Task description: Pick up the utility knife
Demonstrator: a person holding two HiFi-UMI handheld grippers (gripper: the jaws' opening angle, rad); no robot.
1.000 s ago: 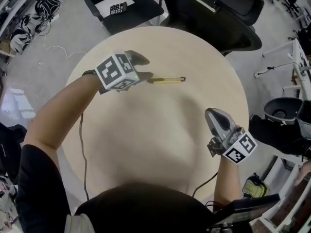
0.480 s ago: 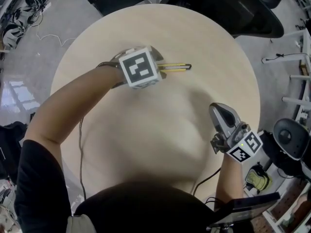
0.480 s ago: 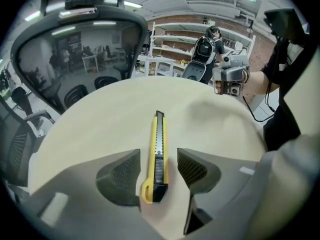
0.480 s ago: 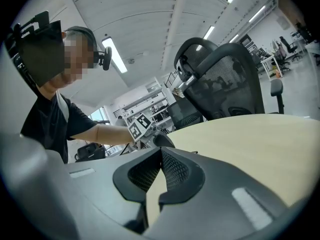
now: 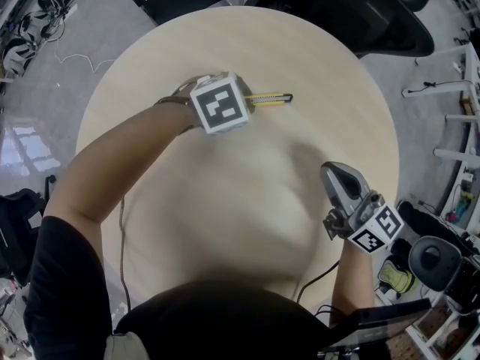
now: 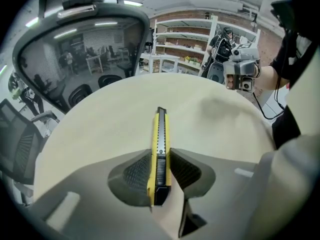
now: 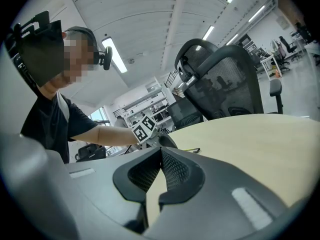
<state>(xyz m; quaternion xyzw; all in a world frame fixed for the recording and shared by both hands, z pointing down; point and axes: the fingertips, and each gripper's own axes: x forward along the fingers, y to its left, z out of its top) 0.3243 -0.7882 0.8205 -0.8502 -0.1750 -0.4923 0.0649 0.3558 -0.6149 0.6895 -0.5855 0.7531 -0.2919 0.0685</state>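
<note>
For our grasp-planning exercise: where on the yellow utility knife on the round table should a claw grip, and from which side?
Grip the utility knife near its black rear end, squeezing its long yellow sides, coming steeply from above: it lies flat, narrow and straight-sided. The left claw, jaws just closing, holds it so.

Table point(image 5: 225, 208) top bare between my left gripper point(image 6: 161, 170) and my right gripper point(image 7: 160, 154): free passage. Sole obstacle on it: utility knife point(image 5: 273, 98), left jaws just closed onto it. Office chair point(image 5: 352, 6) blocks far rim.
</note>
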